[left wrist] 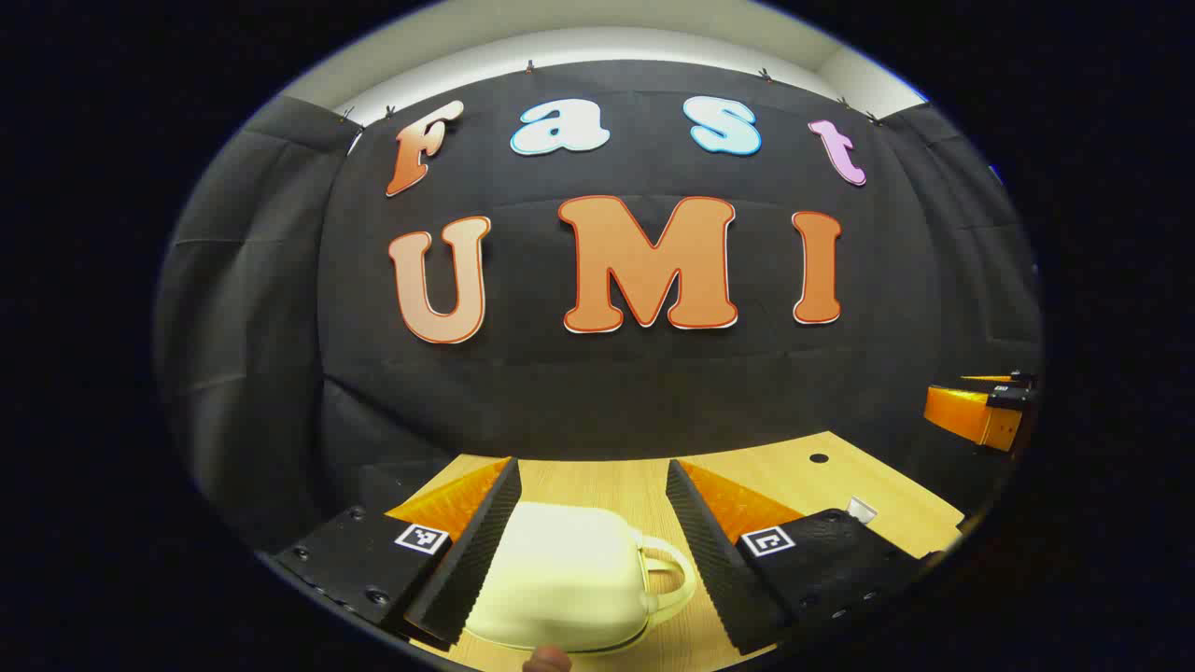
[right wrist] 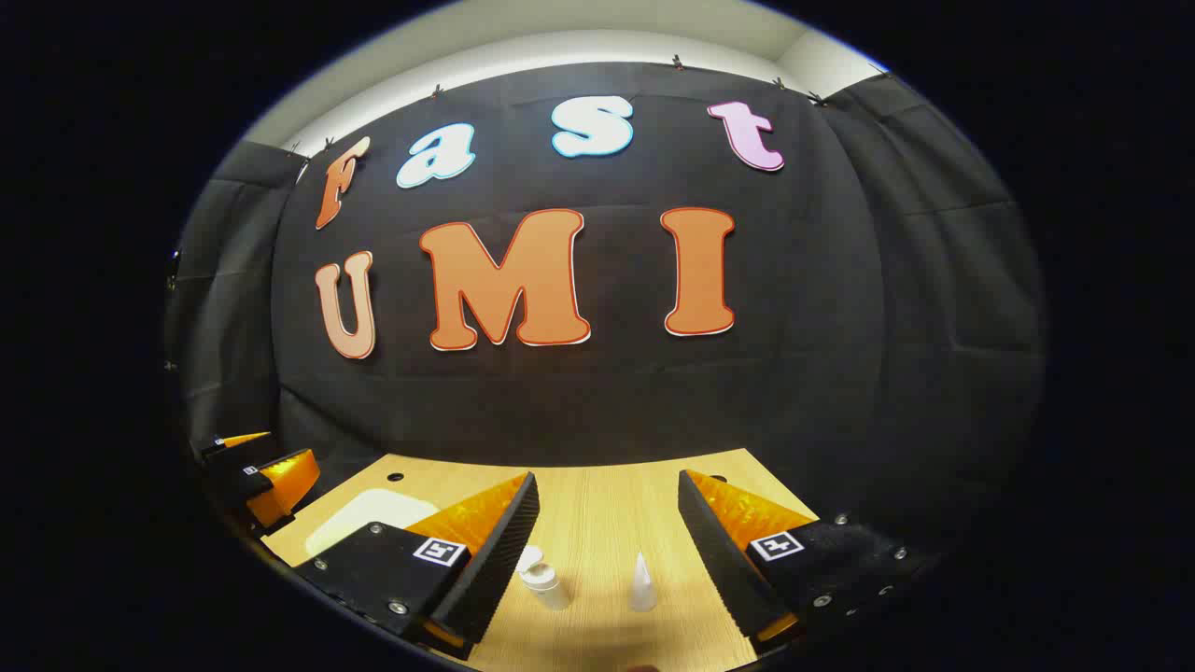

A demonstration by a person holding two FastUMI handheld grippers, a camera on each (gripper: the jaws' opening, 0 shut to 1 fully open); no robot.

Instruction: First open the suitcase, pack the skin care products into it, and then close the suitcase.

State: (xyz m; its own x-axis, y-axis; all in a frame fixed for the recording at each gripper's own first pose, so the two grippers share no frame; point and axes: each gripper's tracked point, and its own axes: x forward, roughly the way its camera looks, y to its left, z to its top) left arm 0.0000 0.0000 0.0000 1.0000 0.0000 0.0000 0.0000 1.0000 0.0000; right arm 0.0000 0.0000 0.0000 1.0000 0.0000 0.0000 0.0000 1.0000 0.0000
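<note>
Left gripper view: suitcase (left wrist: 565, 579) closed, flat, handle pointing right | both grippers' jaws spread, clear of everything

One case, two skin care items, two grippers, one table.

You have one closed cream-white hard-shell suitcase (left wrist: 569, 579) with a looped handle, lying on the single light wooden table (right wrist: 597, 509). You have two skin care products: one small white pump bottle (right wrist: 544, 583) and one white cone-shaped tube (right wrist: 641, 583), standing apart from each other. You hold two orange-and-black two-finger grippers: the left gripper (left wrist: 594, 523), fingers apart, and the right gripper (right wrist: 607, 532), fingers apart too.
</note>
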